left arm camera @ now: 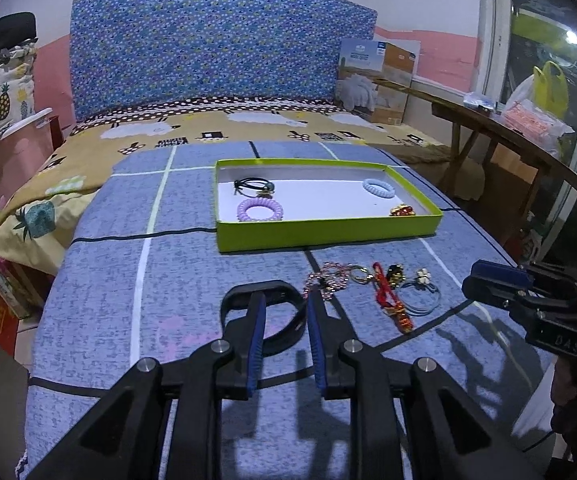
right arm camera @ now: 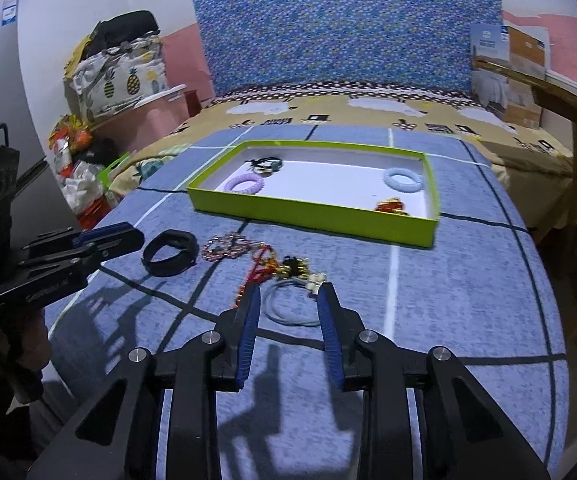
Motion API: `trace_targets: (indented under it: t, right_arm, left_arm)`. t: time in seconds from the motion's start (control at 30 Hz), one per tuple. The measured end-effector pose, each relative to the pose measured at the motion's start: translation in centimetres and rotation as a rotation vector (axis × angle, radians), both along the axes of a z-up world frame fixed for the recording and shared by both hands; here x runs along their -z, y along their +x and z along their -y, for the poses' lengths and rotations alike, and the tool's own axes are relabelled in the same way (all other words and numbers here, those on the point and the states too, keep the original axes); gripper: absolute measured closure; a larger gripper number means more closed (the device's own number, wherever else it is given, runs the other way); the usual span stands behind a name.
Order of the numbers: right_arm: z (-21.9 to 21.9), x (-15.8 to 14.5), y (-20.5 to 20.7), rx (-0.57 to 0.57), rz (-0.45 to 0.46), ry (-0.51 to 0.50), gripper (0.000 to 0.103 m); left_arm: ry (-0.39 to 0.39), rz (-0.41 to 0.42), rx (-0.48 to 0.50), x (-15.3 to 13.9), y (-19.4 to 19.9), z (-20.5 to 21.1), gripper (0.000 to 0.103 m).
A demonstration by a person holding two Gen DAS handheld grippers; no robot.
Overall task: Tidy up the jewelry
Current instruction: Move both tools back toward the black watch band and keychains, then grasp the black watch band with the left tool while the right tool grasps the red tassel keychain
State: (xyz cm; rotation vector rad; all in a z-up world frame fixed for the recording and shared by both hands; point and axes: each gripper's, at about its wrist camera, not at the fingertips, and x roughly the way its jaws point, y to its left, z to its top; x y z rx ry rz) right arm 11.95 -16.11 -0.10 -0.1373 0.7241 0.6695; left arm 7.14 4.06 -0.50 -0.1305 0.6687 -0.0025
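The blue checked bedspread (left arm camera: pixel 192 264) carried everything. At twelve o'clock sat the green tray (left arm camera: pixel 328 236), holding a purple coil tie (left arm camera: pixel 260 211) and pale blue ring (left arm camera: pixel 377 189). The left gripper (left arm camera: pixel 286 300) hovered with jaws apart over the black band (left arm camera: pixel 284 320), nothing clamped. The right gripper (right arm camera: pixel 288 294) stood spread around the grey hair tie (right arm camera: pixel 292 308), pads not pressing. Beaded bracelet (right arm camera: pixel 224 248) at eleven.

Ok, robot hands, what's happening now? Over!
Left gripper open over black band. Right gripper open around blue hair tie. Green tray ahead, nothing blocking.
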Motion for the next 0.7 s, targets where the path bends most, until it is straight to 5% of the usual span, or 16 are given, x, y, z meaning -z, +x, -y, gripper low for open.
trace_targets:
  t: [0.7]
  right_arm:
    - [-5.6,2.7,1.2,-0.077,-0.055,-0.064,0.083]
  left_arm:
    - [-0.019,-0.132,-0.087,2.9,2.2,-2.4,0.080]
